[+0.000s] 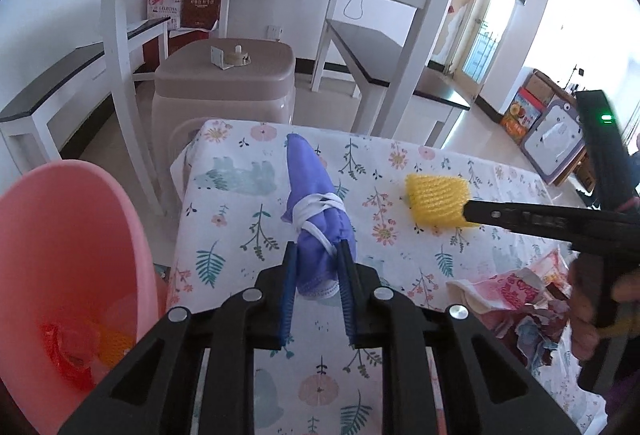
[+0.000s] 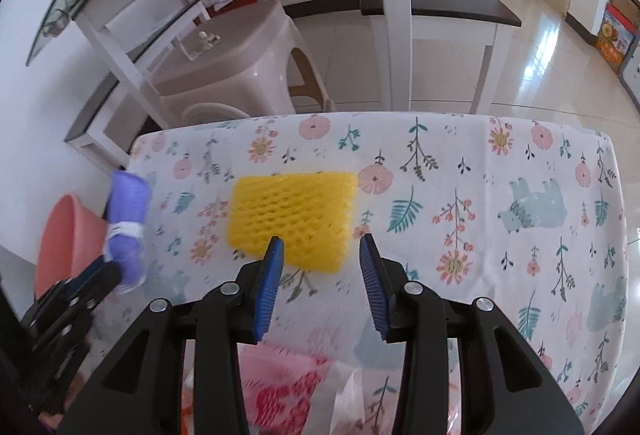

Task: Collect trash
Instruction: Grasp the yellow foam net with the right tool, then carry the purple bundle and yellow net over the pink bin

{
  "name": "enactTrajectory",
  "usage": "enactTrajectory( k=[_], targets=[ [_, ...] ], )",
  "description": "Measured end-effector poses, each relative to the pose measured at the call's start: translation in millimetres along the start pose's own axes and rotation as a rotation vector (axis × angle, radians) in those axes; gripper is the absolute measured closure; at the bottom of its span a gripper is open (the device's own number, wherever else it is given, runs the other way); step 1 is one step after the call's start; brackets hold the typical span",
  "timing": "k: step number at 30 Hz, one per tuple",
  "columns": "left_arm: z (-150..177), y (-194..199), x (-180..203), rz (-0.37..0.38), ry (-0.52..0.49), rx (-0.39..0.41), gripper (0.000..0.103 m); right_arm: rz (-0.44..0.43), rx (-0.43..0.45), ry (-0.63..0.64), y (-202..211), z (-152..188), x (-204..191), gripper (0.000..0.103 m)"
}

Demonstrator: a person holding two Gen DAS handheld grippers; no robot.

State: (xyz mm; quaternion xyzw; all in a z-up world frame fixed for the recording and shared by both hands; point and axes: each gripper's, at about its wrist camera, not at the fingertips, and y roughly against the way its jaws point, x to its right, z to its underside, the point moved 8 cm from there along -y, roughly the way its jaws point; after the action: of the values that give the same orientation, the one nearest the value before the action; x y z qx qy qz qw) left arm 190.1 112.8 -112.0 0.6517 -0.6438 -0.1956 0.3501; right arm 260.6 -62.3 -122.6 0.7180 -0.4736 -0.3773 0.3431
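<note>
A rolled purple face mask (image 1: 310, 191) bound with its white straps lies on the floral tablecloth (image 1: 400, 335). My left gripper (image 1: 318, 255) is shut on the mask's near end, blue pads (image 1: 288, 287) against both sides. In the right wrist view the mask (image 2: 126, 203) and the left gripper (image 2: 108, 271) show at the left edge. A yellow foam fruit net (image 2: 292, 215) lies flat mid-table. My right gripper (image 2: 320, 245) stands open at its near edge, not pressing it. The left wrist view shows the net (image 1: 436, 199) with the right gripper (image 1: 472, 213) at its right end.
A pink bin (image 1: 68, 235) stands left of the table, red and orange scraps in its bottom. Crumpled pink-and-red wrappers (image 1: 516, 287) lie at the table's near right. Beyond the far edge stand a beige plastic stool (image 1: 224, 75) and white table legs (image 1: 120, 75).
</note>
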Motion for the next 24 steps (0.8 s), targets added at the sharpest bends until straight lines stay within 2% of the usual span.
enactTrajectory(
  k=[5, 7, 8, 10, 15, 24],
  targets=[
    [2, 7, -1, 0.002, 0.003, 0.009, 0.085, 0.019, -0.022, -0.006, -10, 5, -1, 0.063],
    [2, 10, -3, 0.002, 0.007, 0.014, 0.084, 0.004, -0.024, 0.004, -10, 6, -3, 0.077],
    [2, 11, -3, 0.002, 0.008, 0.015, 0.085, -0.003, -0.025, 0.005, -9, 7, -4, 0.08],
    [2, 14, -3, 0.0, 0.006, 0.02, 0.085, -0.001, -0.014, 0.013, -6, 9, -6, 0.092],
    [2, 25, -2, -0.004, 0.005, 0.038, 0.084, -0.022, 0.023, -0.003, 12, 20, -5, 0.094],
    [4, 57, 3, -0.018, -0.004, 0.083, 0.084, -0.053, 0.155, 0.008, 71, 30, -12, 0.094]
  ],
)
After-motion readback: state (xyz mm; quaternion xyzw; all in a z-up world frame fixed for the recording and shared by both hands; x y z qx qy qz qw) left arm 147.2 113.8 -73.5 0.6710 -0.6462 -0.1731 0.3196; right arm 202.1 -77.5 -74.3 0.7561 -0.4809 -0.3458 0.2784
